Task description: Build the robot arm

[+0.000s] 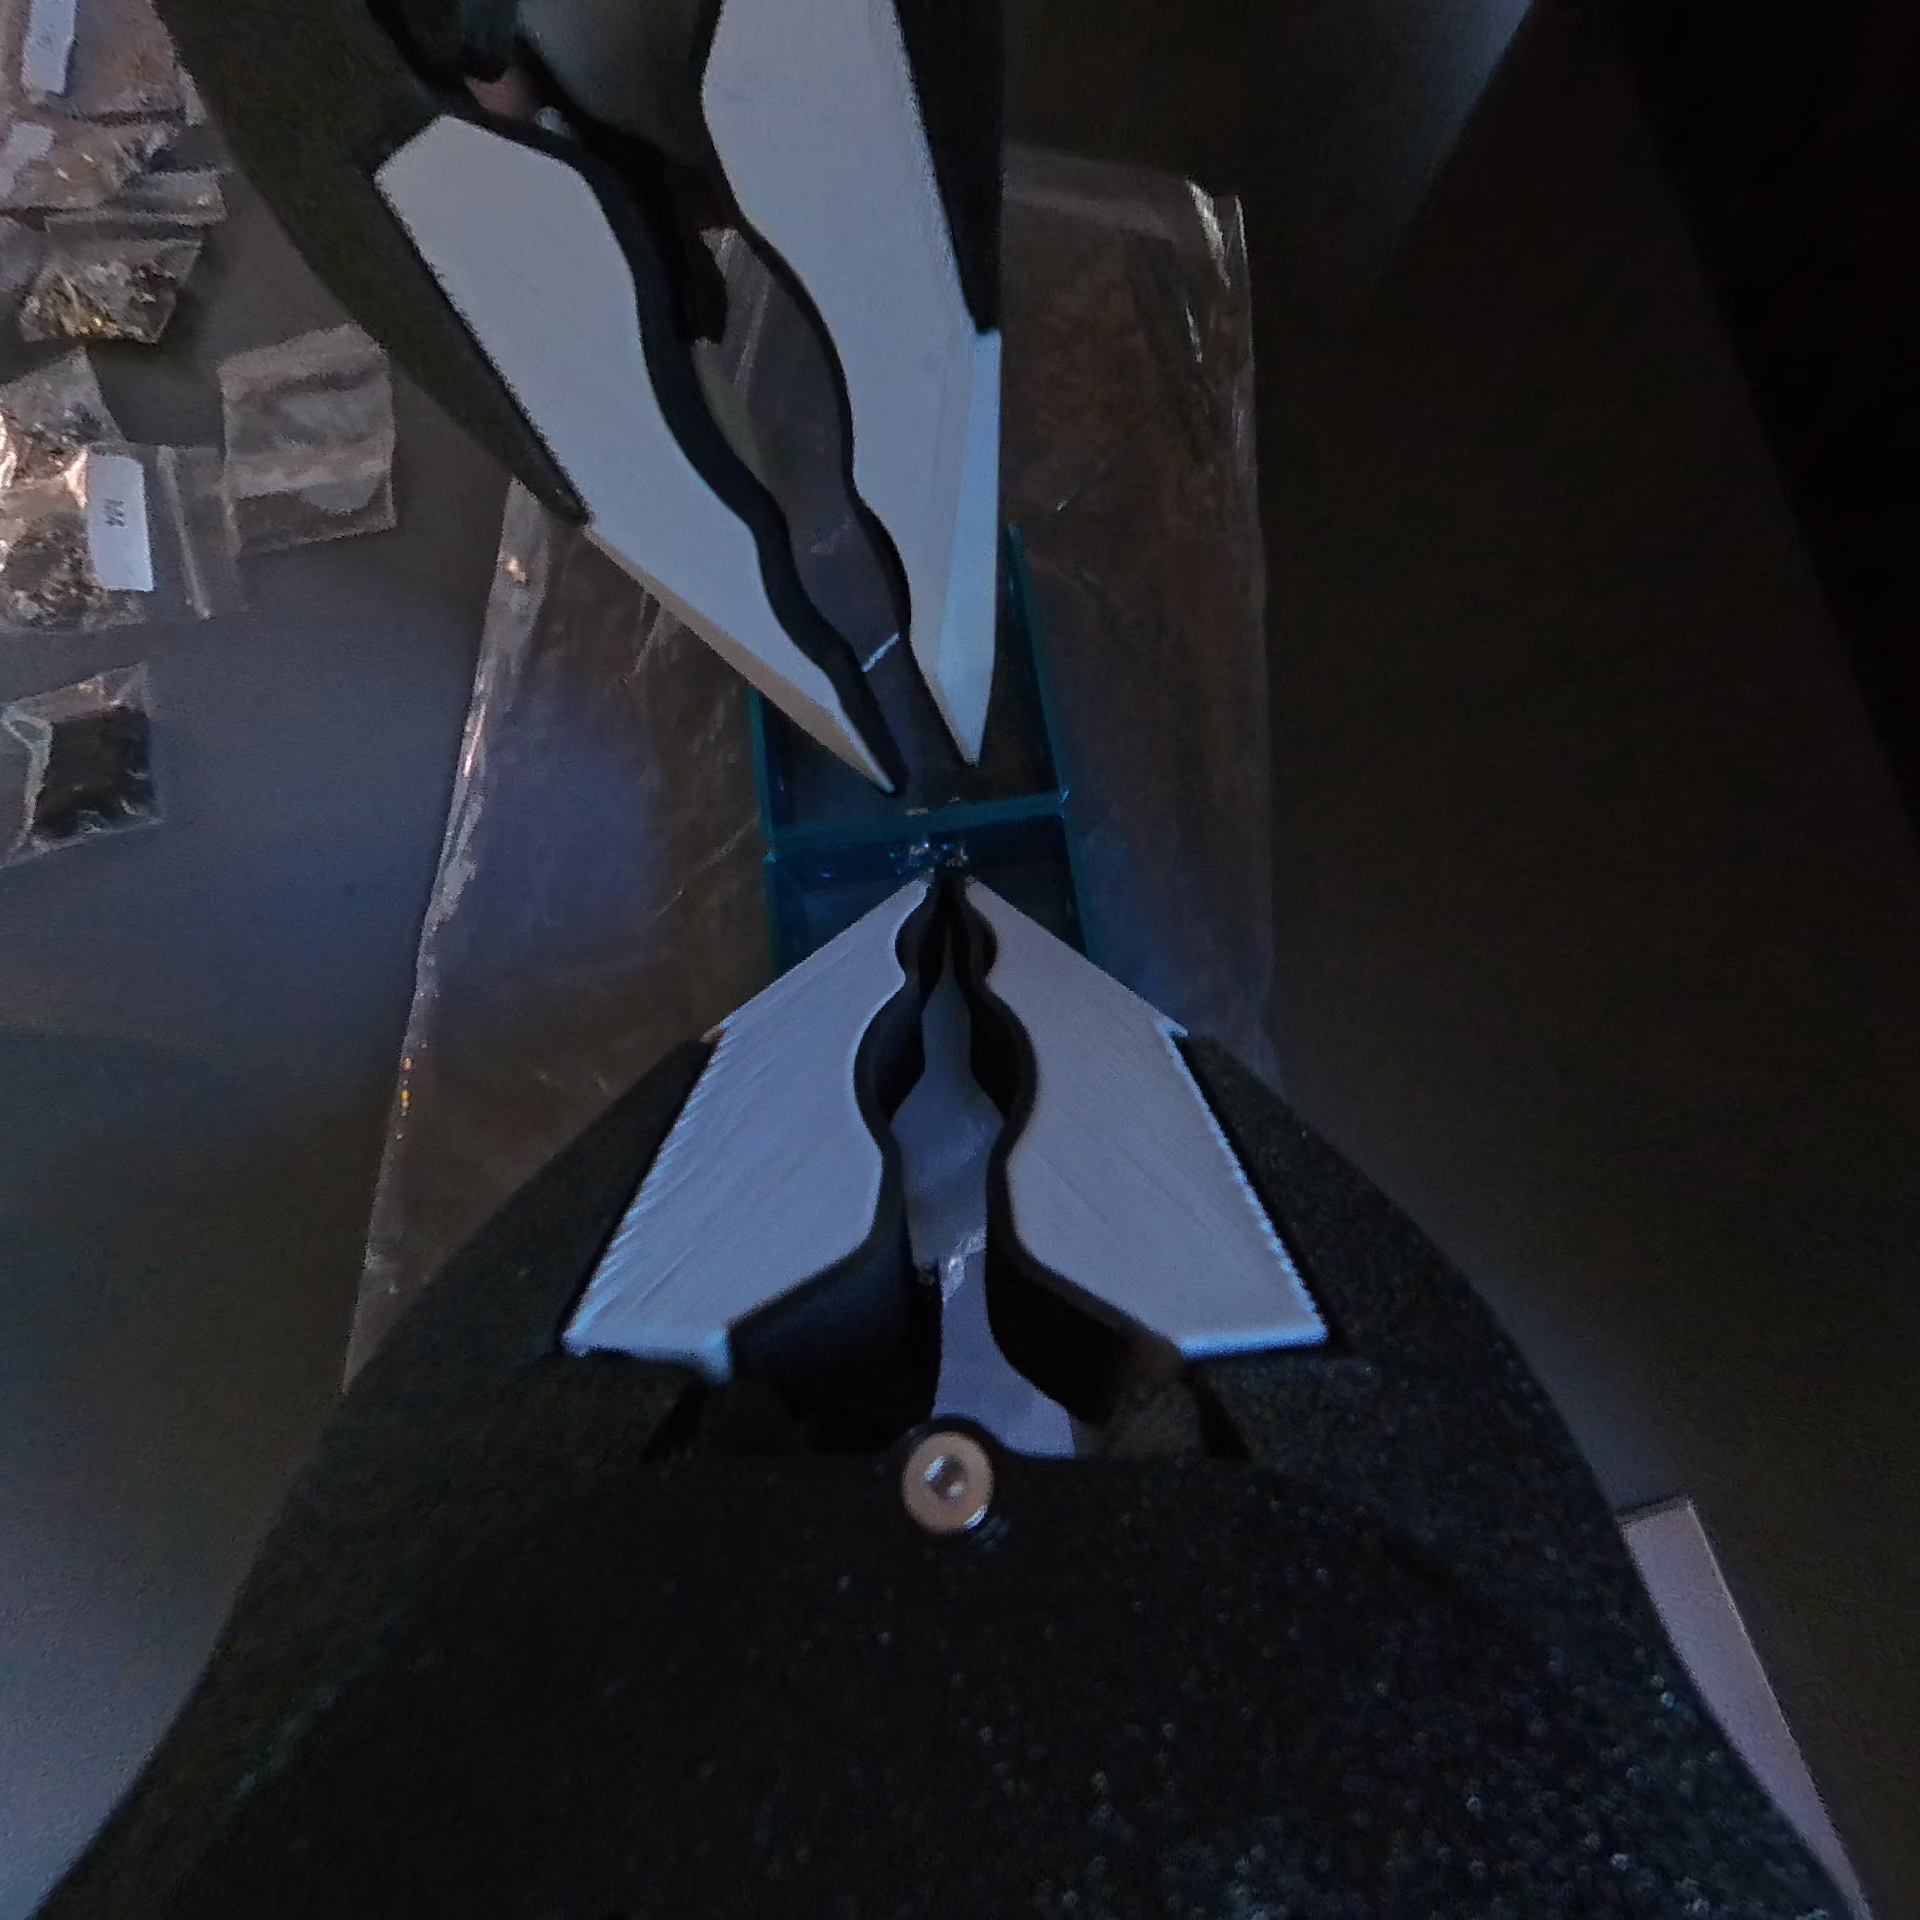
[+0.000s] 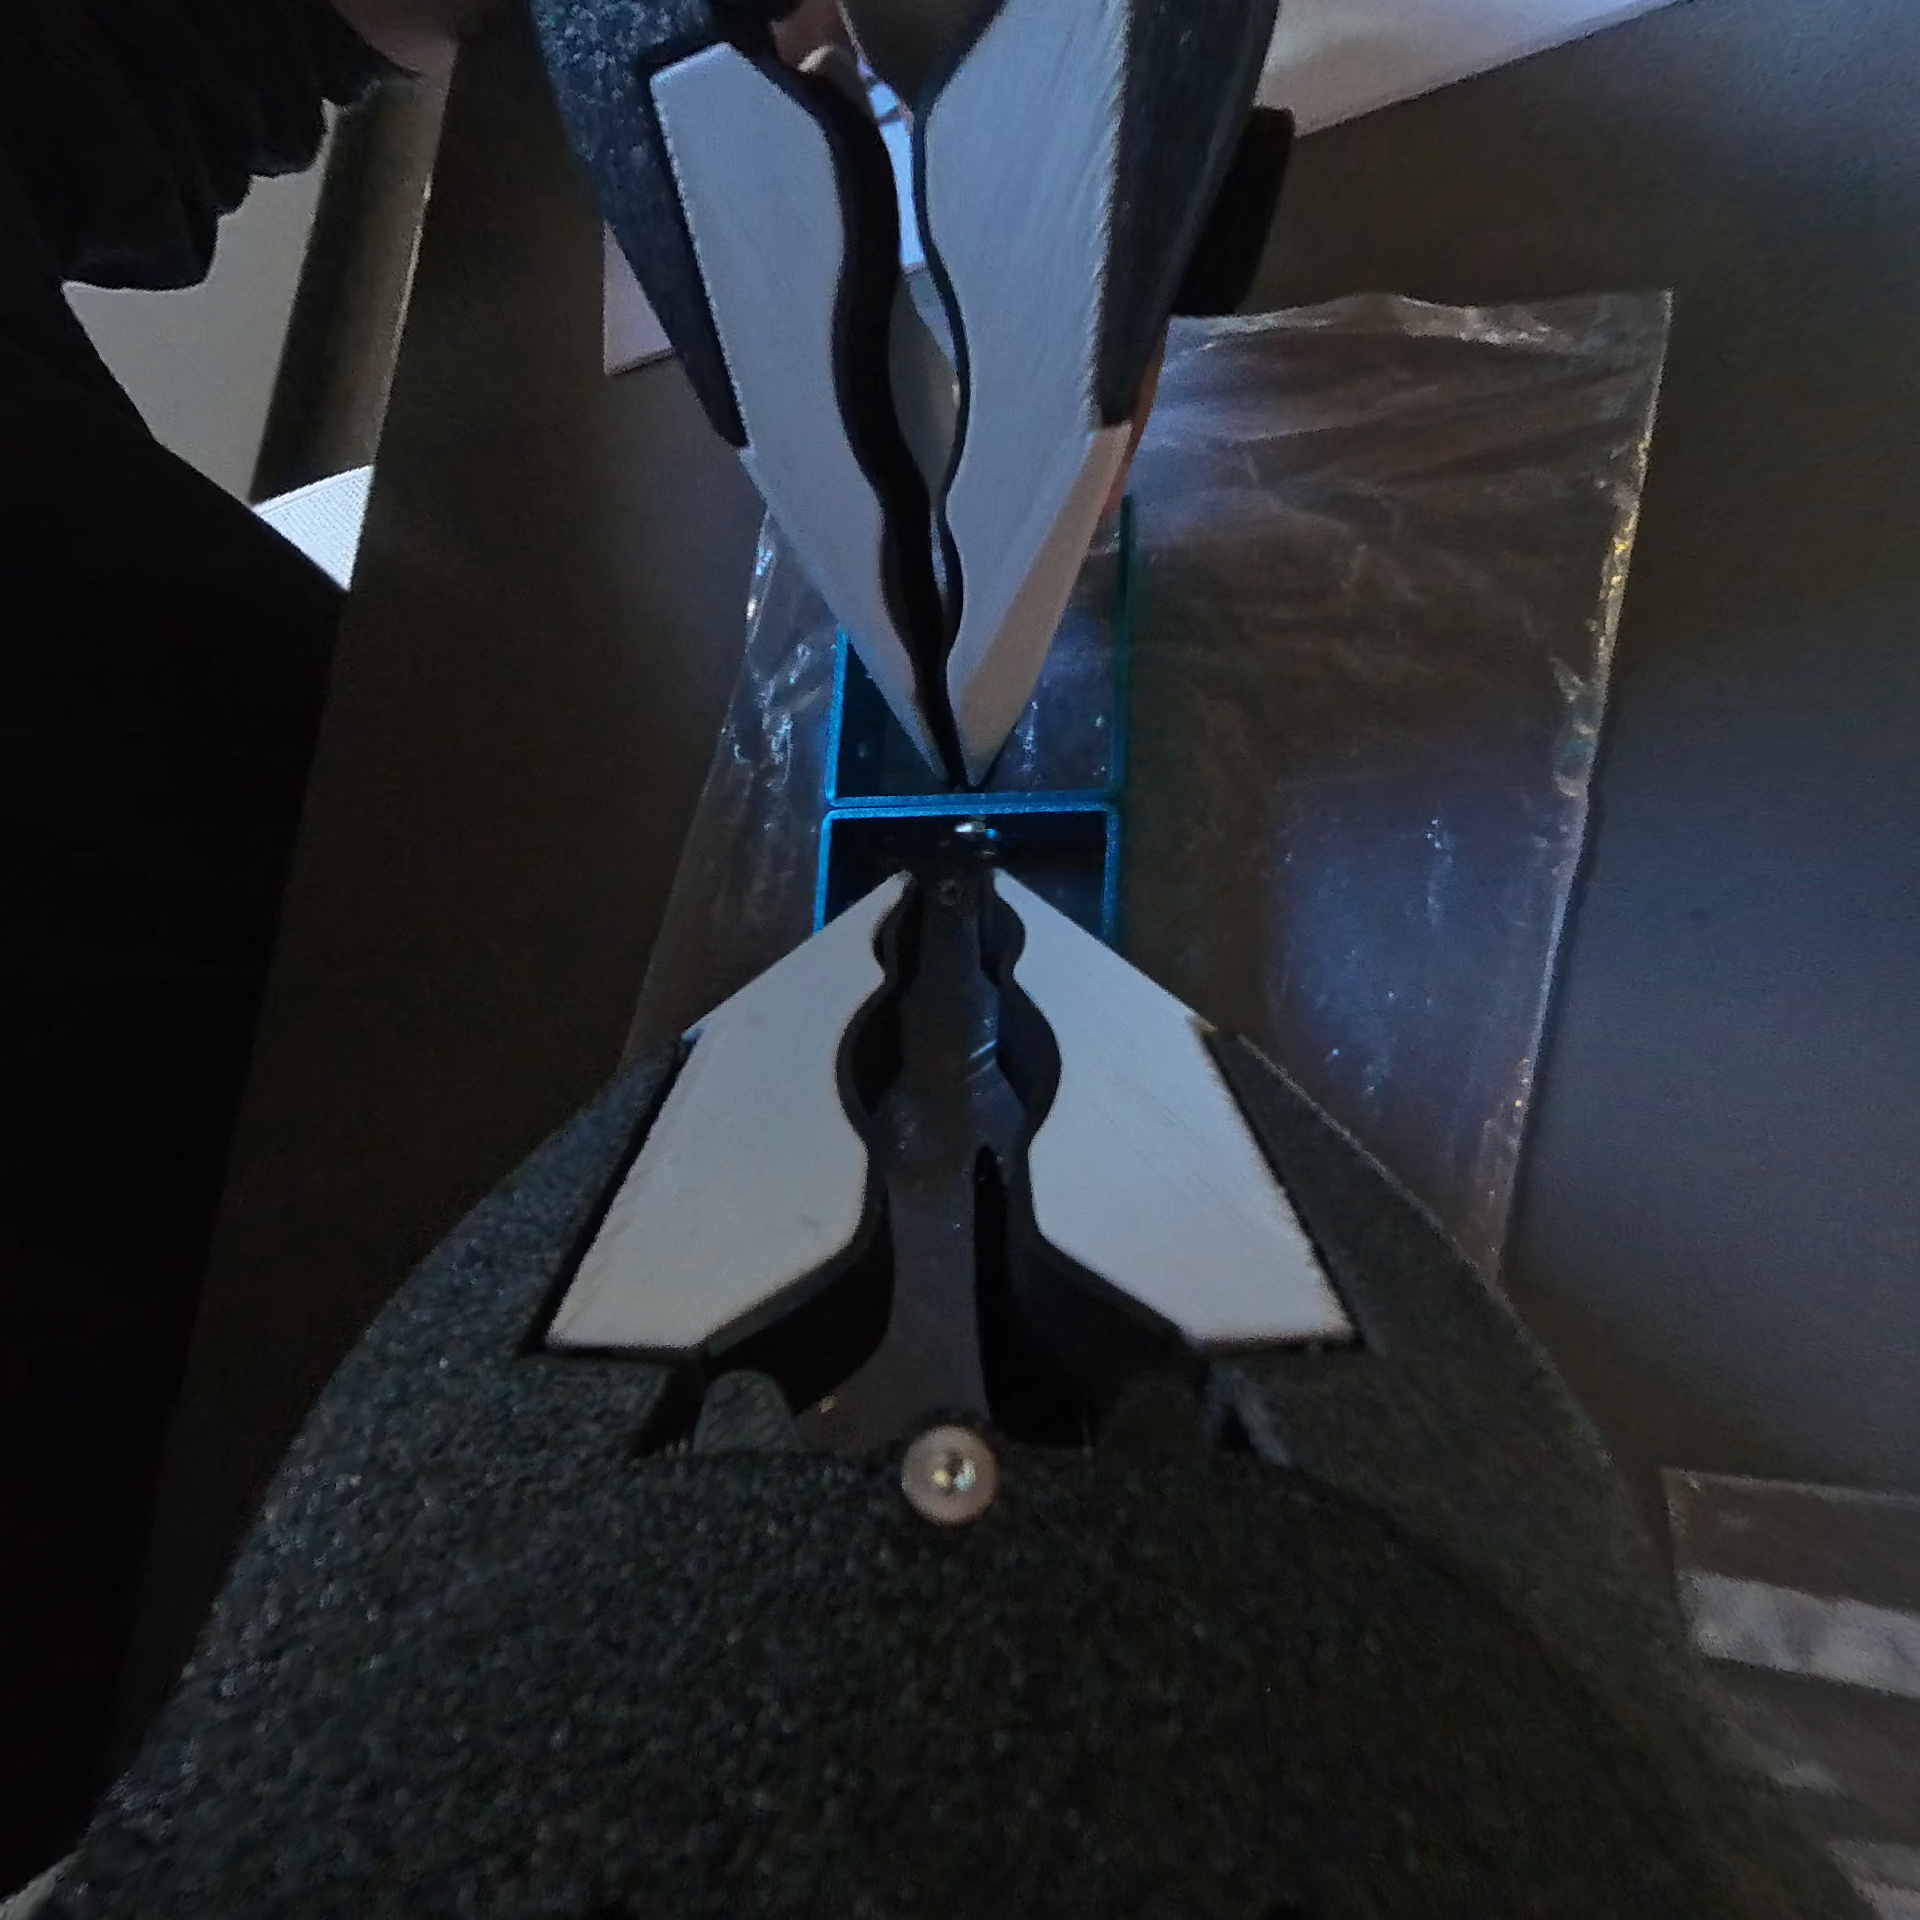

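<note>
Two blue metal channel pieces (image 1: 831,836) (image 2: 1039,802) lie end to end on a clear plastic bag (image 1: 1143,520) (image 2: 1403,623). A small dark screw (image 2: 971,831) sits at their joint, and it also shows in the left wrist view (image 1: 935,852). My left gripper (image 1: 945,883) is shut on a flat silver tool (image 1: 951,1143), tips just short of the joint. My right gripper (image 2: 951,883) is shut on a flat dark tool (image 2: 935,1143), tips at the screw. Each gripper faces the other across the joint: the right one (image 1: 930,774) from above in the left view, the left one (image 2: 956,774) in the right view.
Several small clear bags of hardware (image 1: 291,447) lie on the dark table (image 1: 208,1039) at the left. A person's dark sleeve (image 2: 104,312) is at the left of the right view. Another clear bag (image 2: 1787,1610) lies at the lower right, and a white sheet (image 2: 1403,52) at the top. Less than 4 cm separates the two grippers' tips.
</note>
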Action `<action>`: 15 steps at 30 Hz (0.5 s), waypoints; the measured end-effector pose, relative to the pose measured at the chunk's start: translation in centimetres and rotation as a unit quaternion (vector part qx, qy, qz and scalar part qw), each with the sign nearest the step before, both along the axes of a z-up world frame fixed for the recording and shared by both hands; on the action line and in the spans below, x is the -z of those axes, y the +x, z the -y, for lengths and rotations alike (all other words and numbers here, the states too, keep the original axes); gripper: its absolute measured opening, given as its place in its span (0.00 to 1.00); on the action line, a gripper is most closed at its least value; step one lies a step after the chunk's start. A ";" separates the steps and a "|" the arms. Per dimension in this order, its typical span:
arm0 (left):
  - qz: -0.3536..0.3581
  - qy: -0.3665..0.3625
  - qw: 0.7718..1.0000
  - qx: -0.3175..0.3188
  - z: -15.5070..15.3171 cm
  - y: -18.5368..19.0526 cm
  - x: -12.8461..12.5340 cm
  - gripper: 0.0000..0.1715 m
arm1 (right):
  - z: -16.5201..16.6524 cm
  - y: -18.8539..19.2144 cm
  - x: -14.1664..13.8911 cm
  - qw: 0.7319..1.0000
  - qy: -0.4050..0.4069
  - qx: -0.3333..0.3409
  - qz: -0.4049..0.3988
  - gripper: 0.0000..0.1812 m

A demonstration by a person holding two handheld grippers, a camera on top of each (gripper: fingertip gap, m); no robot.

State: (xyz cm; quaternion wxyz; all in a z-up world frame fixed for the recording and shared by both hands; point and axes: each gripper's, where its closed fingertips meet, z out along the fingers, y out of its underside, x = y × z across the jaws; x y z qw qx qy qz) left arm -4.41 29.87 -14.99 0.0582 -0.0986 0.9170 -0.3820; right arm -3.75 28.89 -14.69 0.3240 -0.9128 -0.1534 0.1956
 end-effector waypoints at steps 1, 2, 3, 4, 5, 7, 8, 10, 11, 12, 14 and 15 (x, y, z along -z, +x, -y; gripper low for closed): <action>-0.001 -0.003 1.000 0.001 0.1 0.0 0.0 0.00 | 0.0 -0.1 -0.1 1.000 0.002 -0.007 0.001 0.05; -0.003 -0.004 1.000 0.003 0.2 -0.1 0.0 0.00 | 0.1 -0.3 0.0 1.000 0.002 -0.016 0.006 0.05; -0.002 -0.002 1.000 0.003 0.2 -0.1 0.1 0.00 | 0.2 -0.5 0.2 1.000 -0.001 -0.029 0.010 0.05; -0.002 -0.002 1.000 0.004 0.3 -0.1 0.2 0.00 | 0.2 -0.6 0.5 0.999 -0.003 -0.036 0.020 0.05; -0.005 -0.004 1.000 0.004 0.4 -0.1 0.3 0.00 | 0.2 -0.4 0.9 0.999 -0.005 -0.037 0.038 0.05; -0.006 -0.006 1.000 0.004 0.4 -0.1 0.3 0.00 | 0.0 -0.1 1.4 0.997 0.000 -0.044 0.069 0.05; -0.007 -0.006 1.000 0.005 0.5 -0.2 0.4 0.00 | 0.0 0.0 1.5 0.996 0.000 -0.049 0.080 0.05; -0.008 -0.005 1.000 0.007 0.5 -0.2 0.5 0.00 | -0.6 0.2 1.0 0.995 0.013 -0.048 0.087 0.05; -0.010 -0.002 1.000 0.008 0.5 -0.3 0.6 0.00 | -0.7 0.0 1.0 0.995 0.010 -0.053 0.084 0.05; -0.008 0.000 1.000 0.007 0.4 -0.2 0.7 0.00 | -0.8 0.0 1.1 0.995 0.005 -0.059 0.085 0.06; -0.006 0.000 1.000 0.005 0.3 -0.1 0.6 0.00 | -0.8 0.1 0.9 0.994 0.006 -0.066 0.091 0.06; -0.008 0.000 1.000 0.005 0.3 -0.2 0.6 0.00 | -0.7 0.1 0.7 0.994 0.008 -0.068 0.090 0.06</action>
